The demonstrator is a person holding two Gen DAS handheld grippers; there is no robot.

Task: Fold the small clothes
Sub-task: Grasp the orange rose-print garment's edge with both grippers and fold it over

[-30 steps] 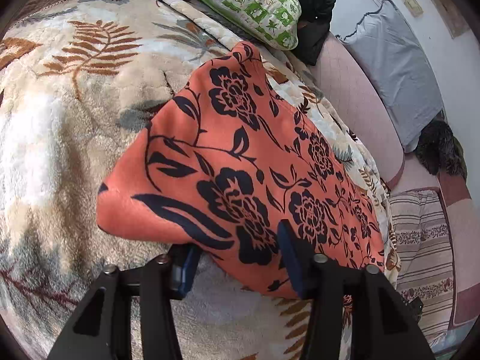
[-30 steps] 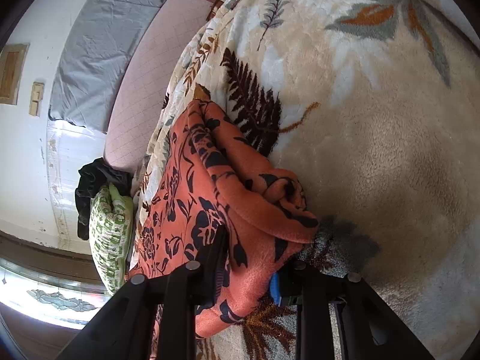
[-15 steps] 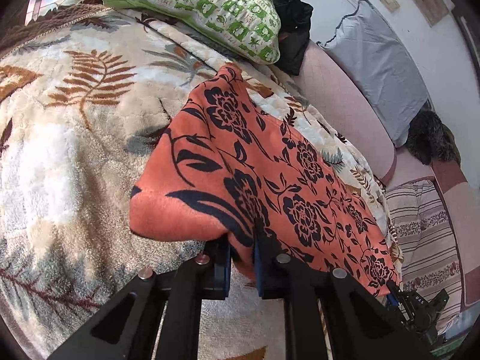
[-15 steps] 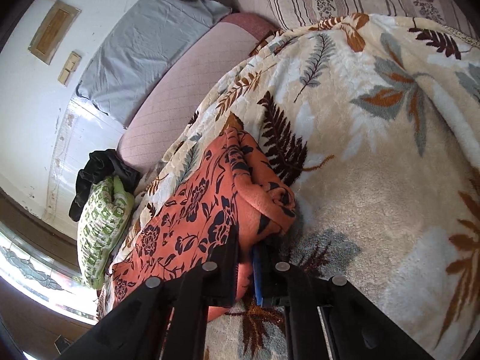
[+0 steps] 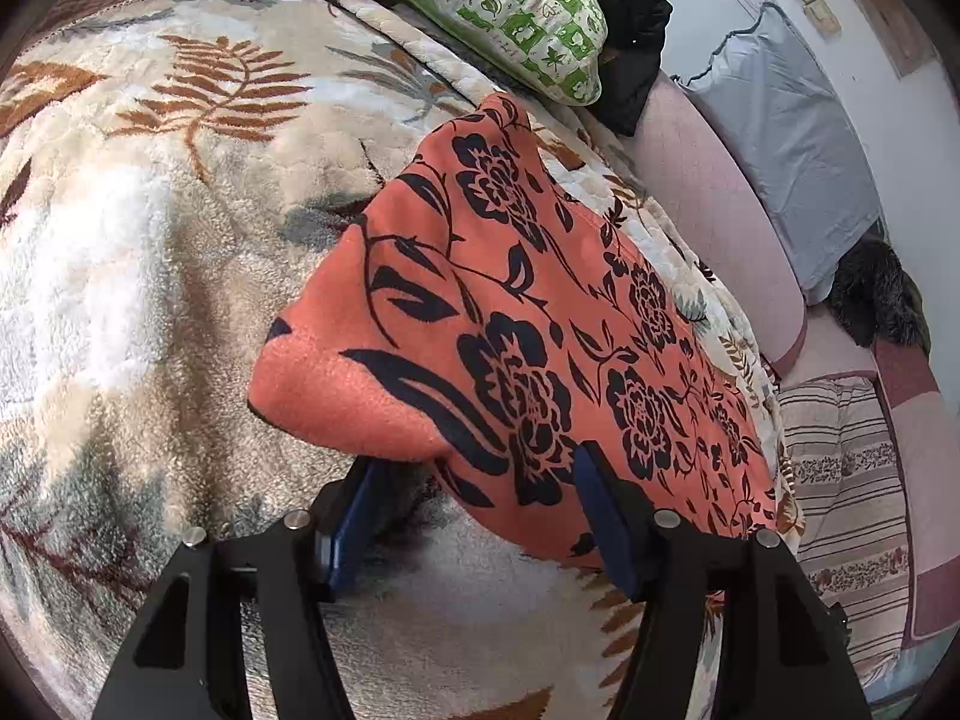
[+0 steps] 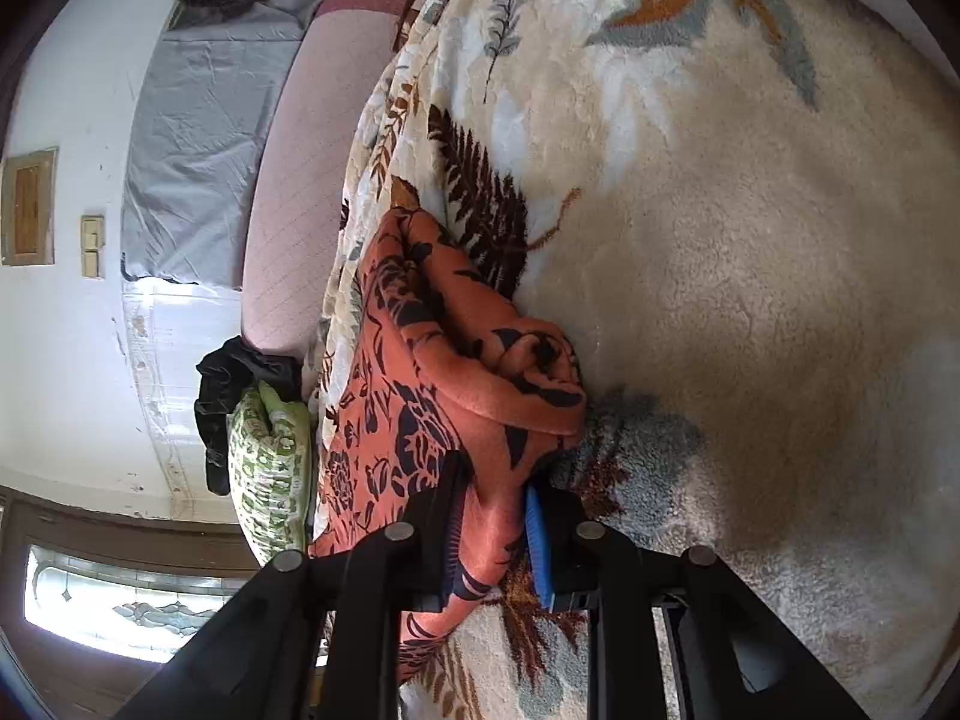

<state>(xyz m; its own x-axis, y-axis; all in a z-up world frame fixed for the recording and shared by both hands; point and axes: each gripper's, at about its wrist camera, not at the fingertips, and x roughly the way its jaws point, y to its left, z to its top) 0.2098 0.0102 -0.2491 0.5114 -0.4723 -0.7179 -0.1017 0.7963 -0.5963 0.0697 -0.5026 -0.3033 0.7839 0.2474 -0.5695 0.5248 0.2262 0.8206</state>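
Observation:
An orange garment with black flowers [image 5: 528, 324] lies on a plush leaf-patterned blanket [image 5: 132, 252]. In the left wrist view my left gripper [image 5: 480, 516] stands open, its blue pads apart around the garment's near folded corner, which rests over the gap. In the right wrist view the same garment [image 6: 420, 396] is bunched in a thick fold. My right gripper [image 6: 495, 531] has its jaws partly apart with the garment's edge between the blue pads; the cloth fills the gap.
A green patterned pillow [image 5: 480, 6] and a dark garment [image 5: 630, 36] lie at the far end of the bed. A pink mattress edge [image 5: 720, 210], a grey pillow [image 5: 798, 138] and a striped cloth [image 5: 852, 480] lie to the right.
Both grippers were shut on the garment half a second ago. The left jaws have opened wide and the cloth has dropped lower; the right jaws have parted somewhat.

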